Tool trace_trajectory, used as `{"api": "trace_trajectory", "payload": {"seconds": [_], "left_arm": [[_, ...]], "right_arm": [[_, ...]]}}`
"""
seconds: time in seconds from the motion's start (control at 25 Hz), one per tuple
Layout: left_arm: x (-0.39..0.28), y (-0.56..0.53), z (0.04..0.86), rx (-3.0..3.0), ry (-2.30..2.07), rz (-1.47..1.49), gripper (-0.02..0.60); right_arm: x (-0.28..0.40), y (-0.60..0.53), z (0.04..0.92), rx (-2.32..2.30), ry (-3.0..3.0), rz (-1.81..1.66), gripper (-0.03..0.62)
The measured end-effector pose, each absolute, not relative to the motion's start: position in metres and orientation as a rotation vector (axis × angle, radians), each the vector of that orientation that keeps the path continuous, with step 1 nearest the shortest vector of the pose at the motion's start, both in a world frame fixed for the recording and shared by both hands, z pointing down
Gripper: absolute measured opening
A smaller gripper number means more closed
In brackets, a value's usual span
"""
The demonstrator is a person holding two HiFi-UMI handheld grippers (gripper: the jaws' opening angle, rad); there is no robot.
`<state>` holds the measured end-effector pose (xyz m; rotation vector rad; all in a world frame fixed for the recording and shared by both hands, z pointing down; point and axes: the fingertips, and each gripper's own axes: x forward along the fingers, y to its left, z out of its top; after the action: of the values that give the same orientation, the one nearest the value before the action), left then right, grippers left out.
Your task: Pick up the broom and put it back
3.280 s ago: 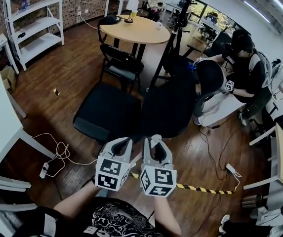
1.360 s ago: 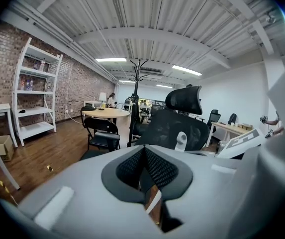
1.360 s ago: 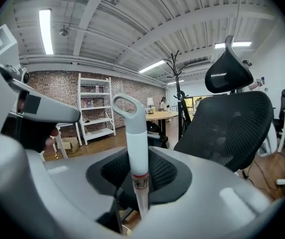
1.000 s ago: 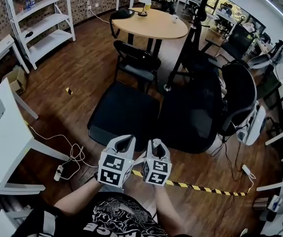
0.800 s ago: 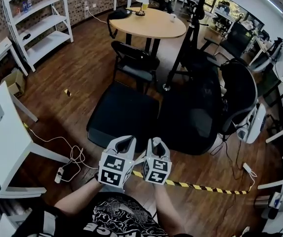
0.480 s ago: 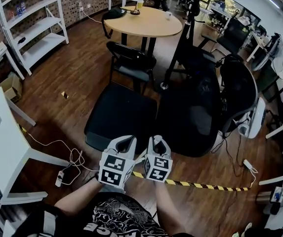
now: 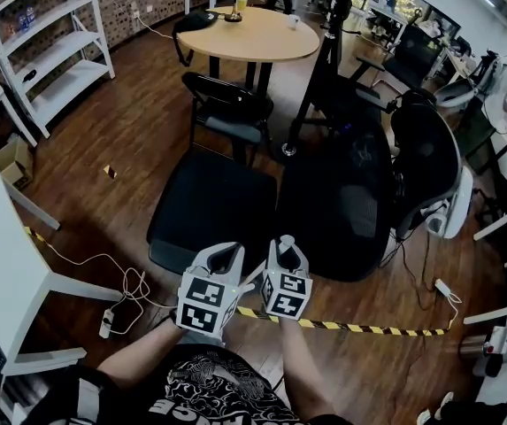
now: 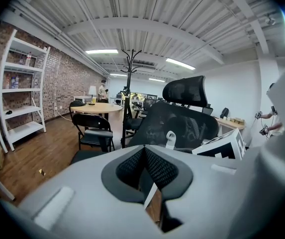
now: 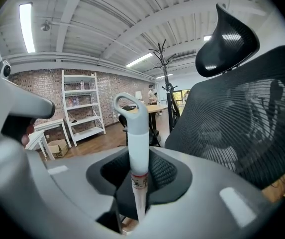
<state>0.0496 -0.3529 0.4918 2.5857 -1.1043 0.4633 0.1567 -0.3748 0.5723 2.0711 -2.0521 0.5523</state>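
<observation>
Blocking the way just ahead of both grippers, a black office chair (image 7: pixel 341 193) fills the middle of the wooden floor (image 7: pixel 138 140), with a wide black seat (image 7: pixel 209 202) just beside it on the left. Beyond the office chair stand a folding chair (image 7: pixel 226 104), a coat stand (image 7: pixel 324 51) and a round table (image 7: pixel 253 34). A white shelf (image 7: pixel 45 51) stands well to its left against the brick wall. Striped tape (image 7: pixel 359 328) lies on the floor on the near side of the office chair, and a cable (image 7: pixel 111 268) trails further left beside a white table (image 7: pixel 5 255).

Open floor lies left of the office chair, between the black seat and the shelf. To its right, desks and another chair crowd in.

The broom (image 9: pixel 136 148) shows only its pale handle, which stands between the jaws of the right gripper (image 9: pixel 138 176). They are clamped on it below its hanging loop, near the office chair's mesh back. The left gripper (image 8: pixel 143 151), just beside, has its jaws closed together, with nothing between the tips.
</observation>
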Motion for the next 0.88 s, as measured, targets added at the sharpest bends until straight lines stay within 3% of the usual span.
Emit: {"api": "trace_trajectory", "payload": {"seconds": [0.48,0.88], "left_arm": [[0.0459,-0.3531,0.4937,2.583,-1.116,0.458,0.005],[0.0496,-0.351,0.4924,2.588,-1.104,0.457,0.005]], "right_arm": [[0.1528,-0.3787,0.5751,2.041,-2.064,0.549,0.111],[0.1569,-0.379,0.5764,2.046,-2.066,0.588,0.172]]}}
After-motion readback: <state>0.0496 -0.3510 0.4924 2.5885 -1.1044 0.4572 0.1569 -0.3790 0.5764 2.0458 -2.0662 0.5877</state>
